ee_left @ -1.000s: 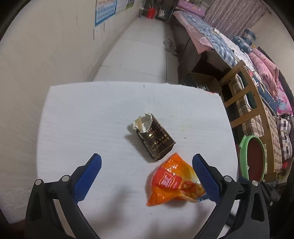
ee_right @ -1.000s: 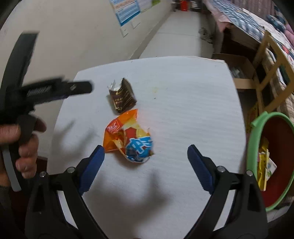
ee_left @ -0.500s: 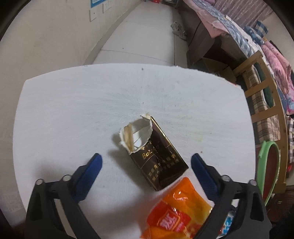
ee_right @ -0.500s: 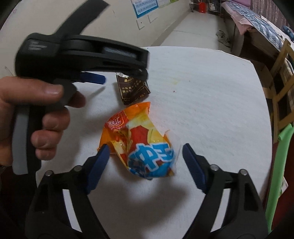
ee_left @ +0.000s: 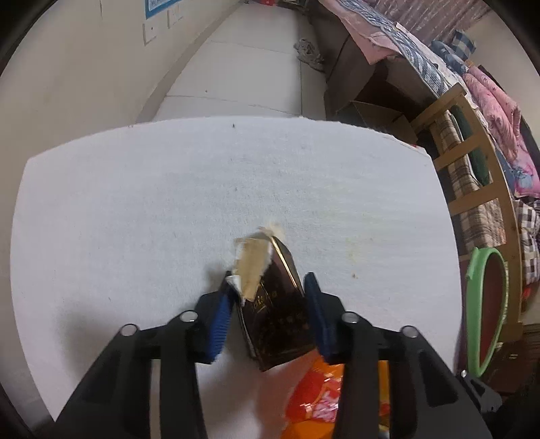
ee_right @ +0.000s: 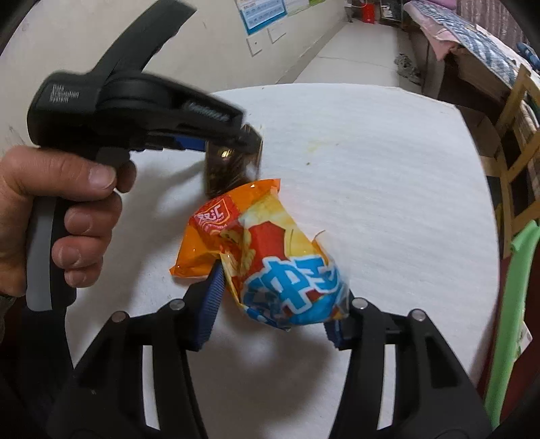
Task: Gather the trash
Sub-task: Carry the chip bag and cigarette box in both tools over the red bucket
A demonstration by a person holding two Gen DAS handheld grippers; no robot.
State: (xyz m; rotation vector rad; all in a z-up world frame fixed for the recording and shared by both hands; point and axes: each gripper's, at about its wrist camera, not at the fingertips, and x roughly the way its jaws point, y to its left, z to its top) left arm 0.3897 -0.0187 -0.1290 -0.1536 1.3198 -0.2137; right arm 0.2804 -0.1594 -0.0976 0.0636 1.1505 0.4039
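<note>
Behind left gripper (ee_right: 251, 140), box (ee_right: 224, 169) blurred.

We cannot read the gold print on the brown box (ee_left: 276, 314); in the right wrist view the box (ee_right: 224, 169) is smeared with blur and half covered by the left gripper (ee_right: 236, 138). The snack bag (ee_left: 324, 398) runs off the bottom edge of the left wrist view, partly behind a finger. The right gripper (ee_right: 273, 304) has its right pad hidden behind the bag (ee_right: 270, 256), so we cannot tell contact there. The green bin (ee_right: 513, 324) is cut by the frame edge. The poster (ee_right: 266, 13) is too small to read.
</note>
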